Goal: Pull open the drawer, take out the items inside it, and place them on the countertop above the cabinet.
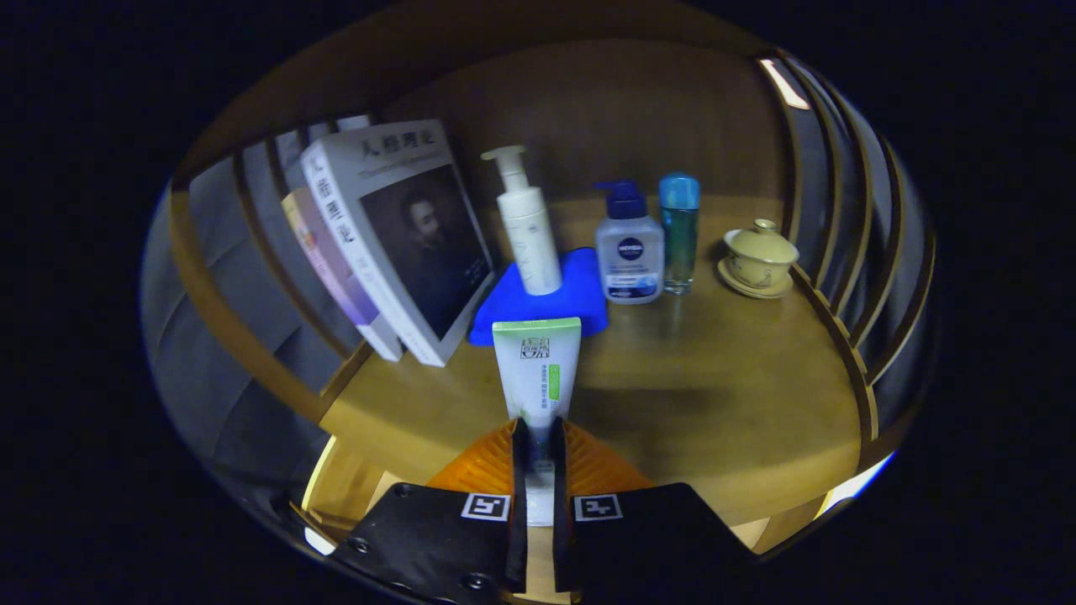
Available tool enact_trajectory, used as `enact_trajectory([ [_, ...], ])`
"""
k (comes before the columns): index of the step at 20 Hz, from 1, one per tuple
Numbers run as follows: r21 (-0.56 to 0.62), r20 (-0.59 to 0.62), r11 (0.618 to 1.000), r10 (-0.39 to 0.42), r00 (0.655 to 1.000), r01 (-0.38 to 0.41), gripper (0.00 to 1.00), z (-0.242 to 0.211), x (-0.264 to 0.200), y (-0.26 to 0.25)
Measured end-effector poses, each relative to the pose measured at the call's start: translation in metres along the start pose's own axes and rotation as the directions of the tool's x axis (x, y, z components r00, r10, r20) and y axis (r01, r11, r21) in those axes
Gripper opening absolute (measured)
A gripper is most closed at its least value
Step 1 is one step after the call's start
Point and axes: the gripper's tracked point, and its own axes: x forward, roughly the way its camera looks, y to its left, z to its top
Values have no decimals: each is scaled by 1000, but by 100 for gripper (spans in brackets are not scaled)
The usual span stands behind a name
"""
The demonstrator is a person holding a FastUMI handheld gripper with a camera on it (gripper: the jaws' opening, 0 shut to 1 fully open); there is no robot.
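**Tube held above the wooden countertop**

Across the whole scene runs a wooden countertop point(714, 395), warm brown and dimly lit, with a wooden back panel point(622, 118) rising behind it and curved wooden slats point(849, 252) fencing both sides; grey wall shows between the slats. At the left, several books point(395, 244) lean against the slats, the front one with a portrait on its cover. A folded blue cloth point(580, 302) lies near the middle, and a white pump bottle point(528, 227) stands on it. Just right of the cloth stand a clear bottle with a dark blue pump point(630, 252) and a slim blue-capped bottle point(678, 235), close together. Farther right sits a pale lidded teacup on a saucer point(759, 260). Nearest, the gripper point(538, 445) pinches a white and green tube point(538, 370) between both fingers, the tube standing upright just ahead of the cloth.
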Motion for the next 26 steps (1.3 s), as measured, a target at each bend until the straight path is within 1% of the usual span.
enact_trajectory([
  [2,19,14,999,-40,999,39,14,0,5,-8],
  [3,19,19,999,-41,999,41,20,-3,7,-9],
  [4,32,51,999,-27,998,25,20,0,2,-7],
  [5,46,82,999,-31,996,27,31,3,2,-7],
  [7,55,149,998,-26,988,18,54,7,-13,-2],
  [10,-23,237,996,-78,968,86,87,1,-36,-7],
  [11,-55,264,993,-84,961,102,98,-4,-46,-4],
  [15,-138,362,977,-100,927,160,98,-31,-86,2],
  [21,-183,464,960,-104,880,210,98,-87,-132,20],
  [23,-198,488,958,-87,868,207,98,-106,-148,35],
  [25,-193,527,958,-80,846,210,99,-119,-161,43],
  [26,-195,536,957,-78,840,213,99,-127,-167,46],
])
